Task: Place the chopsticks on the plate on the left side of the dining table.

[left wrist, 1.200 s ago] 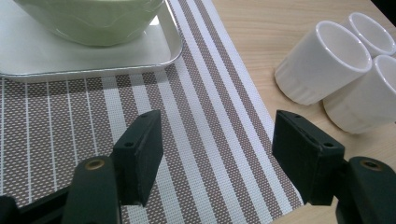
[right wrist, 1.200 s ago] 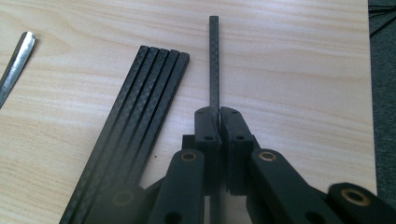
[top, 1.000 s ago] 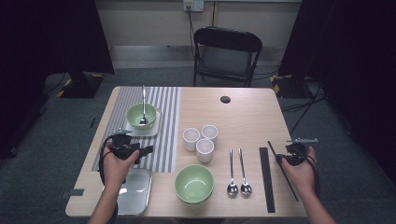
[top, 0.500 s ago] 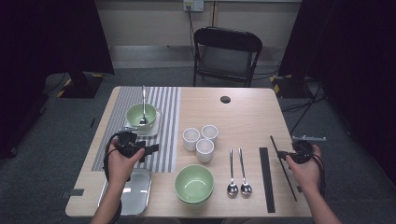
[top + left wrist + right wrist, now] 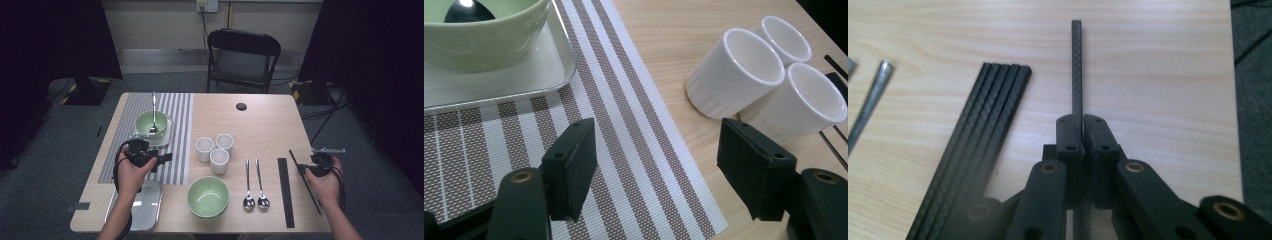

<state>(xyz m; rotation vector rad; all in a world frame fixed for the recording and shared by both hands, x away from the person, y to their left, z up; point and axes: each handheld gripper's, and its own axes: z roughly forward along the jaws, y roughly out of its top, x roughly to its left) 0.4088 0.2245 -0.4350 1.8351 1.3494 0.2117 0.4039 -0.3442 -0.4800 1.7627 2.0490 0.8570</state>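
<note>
- Chopstick [image 5: 1077, 70] is clamped in your right gripper [image 5: 1082, 120] jaws at the worktop's right edge, just right of the chopstick bundle [image 5: 980, 145].
- Keep it level; don't twist the grip.
- Left gripper [image 5: 659, 165] jaws gape empty over the striped mat [image 5: 624, 150]; its view shows three white cups [image 5: 736, 70] close ahead.

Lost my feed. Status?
Left hand-held gripper open over mat, near cups. Right hand-held gripper shut on chopstick. Nothing in the way.

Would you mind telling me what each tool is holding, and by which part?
The right tool is shut on a single black chopstick, gripped partway along its shaft. The left tool is open and holds nothing.
</note>
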